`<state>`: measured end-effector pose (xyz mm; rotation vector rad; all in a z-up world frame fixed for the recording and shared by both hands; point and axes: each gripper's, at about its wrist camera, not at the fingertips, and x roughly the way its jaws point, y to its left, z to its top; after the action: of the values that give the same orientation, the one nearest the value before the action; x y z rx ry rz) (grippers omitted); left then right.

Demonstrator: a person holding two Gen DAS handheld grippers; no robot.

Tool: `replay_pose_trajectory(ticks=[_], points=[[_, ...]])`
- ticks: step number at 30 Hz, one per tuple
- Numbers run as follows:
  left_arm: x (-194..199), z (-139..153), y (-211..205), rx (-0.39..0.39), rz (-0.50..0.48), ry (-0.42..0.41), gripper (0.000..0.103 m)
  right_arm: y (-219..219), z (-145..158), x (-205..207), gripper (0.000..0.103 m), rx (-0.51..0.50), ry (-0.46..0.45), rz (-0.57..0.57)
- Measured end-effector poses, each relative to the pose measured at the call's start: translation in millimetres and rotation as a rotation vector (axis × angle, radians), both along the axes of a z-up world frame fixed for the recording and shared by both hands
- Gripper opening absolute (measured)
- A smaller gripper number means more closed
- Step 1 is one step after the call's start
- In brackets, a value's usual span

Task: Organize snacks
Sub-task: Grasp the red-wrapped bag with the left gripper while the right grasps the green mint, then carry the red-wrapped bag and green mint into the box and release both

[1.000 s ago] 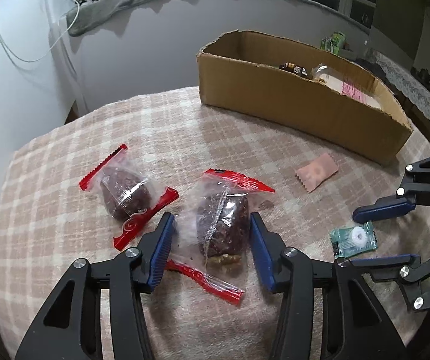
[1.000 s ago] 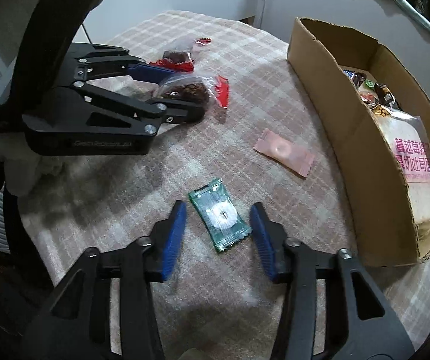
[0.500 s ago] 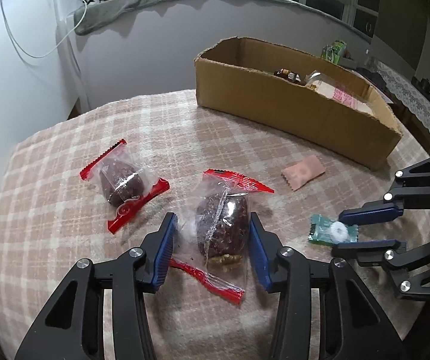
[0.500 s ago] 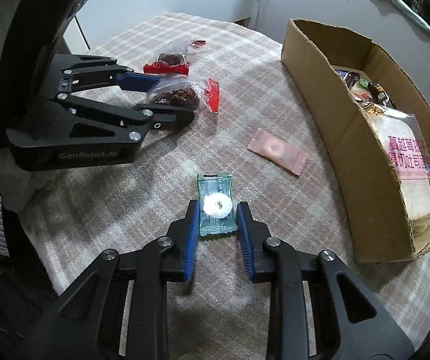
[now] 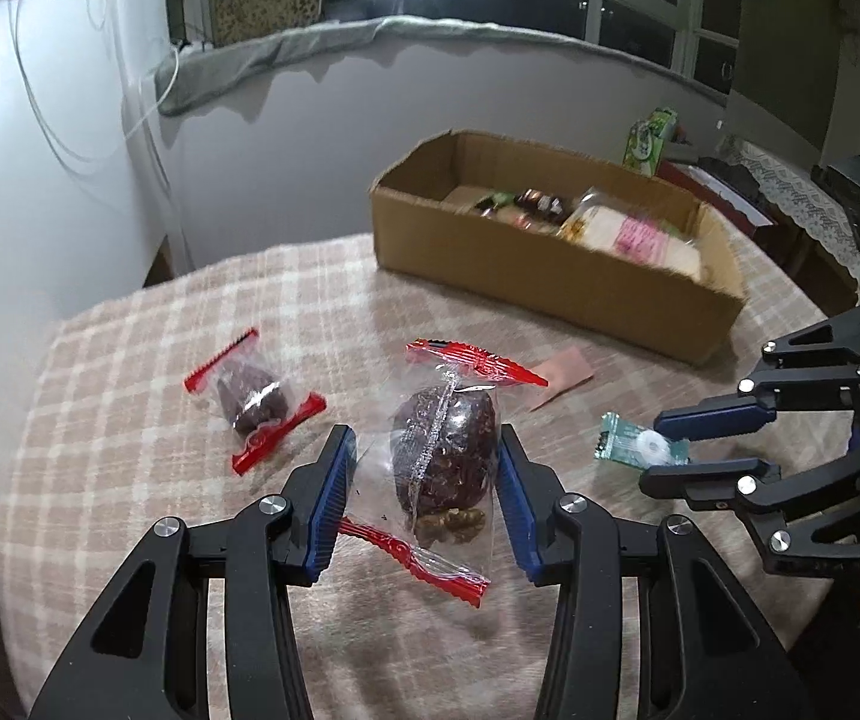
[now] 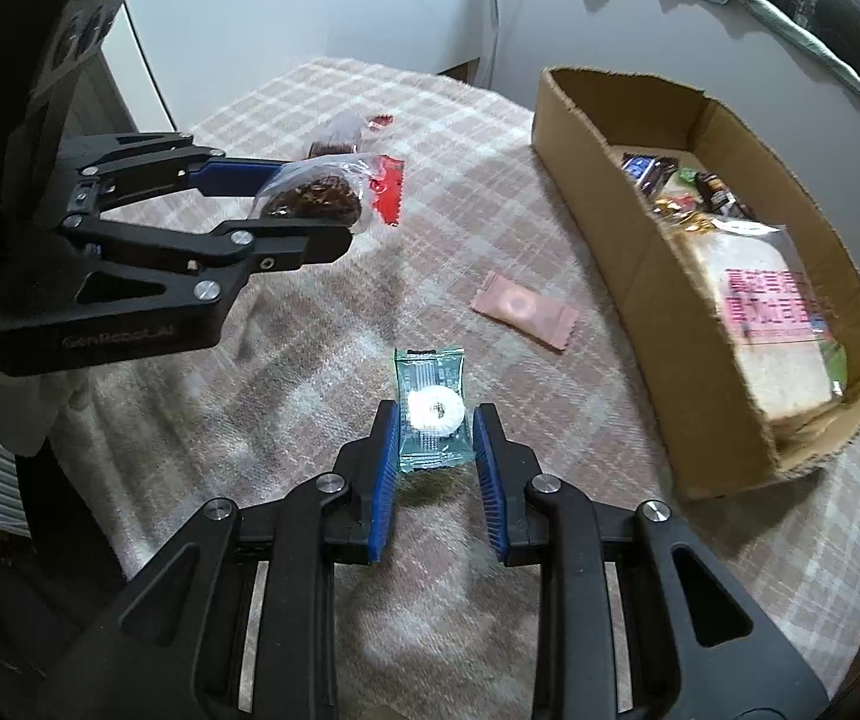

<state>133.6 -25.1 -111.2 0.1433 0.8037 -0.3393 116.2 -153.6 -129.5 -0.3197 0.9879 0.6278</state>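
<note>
My left gripper (image 5: 424, 474) is shut on a clear, red-ended packet of dark brown cake (image 5: 445, 456) and holds it above the checked tablecloth (image 5: 130, 372). It also shows in the right wrist view (image 6: 316, 198). My right gripper (image 6: 436, 438) is shut on a green packet with a white ring candy (image 6: 433, 411), lifted off the table; it also shows in the left wrist view (image 5: 640, 444). The cardboard box (image 5: 550, 282) holds several snacks at the far right (image 6: 724, 276).
A second brown cake packet (image 5: 253, 399) lies on the cloth to the left. A pink sachet (image 6: 526, 309) lies between the grippers and the box. The round table's edge curves near on the left. A wall and window ledge stand behind.
My right gripper closed on the green candy packet and lifted it. My left gripper raised the cake packet off the cloth, and both views rose.
</note>
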Motion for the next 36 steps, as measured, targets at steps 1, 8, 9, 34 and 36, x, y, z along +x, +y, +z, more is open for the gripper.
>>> replay_pose_trajectory(ticks=[1,8,9,34,36], points=[[-1.5,2.7,-1.5,-0.001,-0.005,-0.009,0.045,-2.5,3.0,-0.6,0.026,0.005,-0.006,-0.005],[-10.8,28.3,-13.9,-0.01,-0.034,-0.076,0.045,-21.3,31.3,-3.7,0.026,0.044,-0.056,-0.039],[-10.7,30.7,-14.4,-0.013,-0.035,-0.081,0.045,-24.5,36.2,-3.4,0.026,0.051,-0.064,-0.045],[65.2,67.4,-36.9,-0.13,-0.014,-0.118,0.045,-86.6,91.1,83.9,0.026,0.101,-0.183,-0.231],[74.0,66.0,-40.7,-0.14,-0.013,-0.107,0.045,-89.3,88.9,94.8,0.026,0.103,-0.177,-0.241]])
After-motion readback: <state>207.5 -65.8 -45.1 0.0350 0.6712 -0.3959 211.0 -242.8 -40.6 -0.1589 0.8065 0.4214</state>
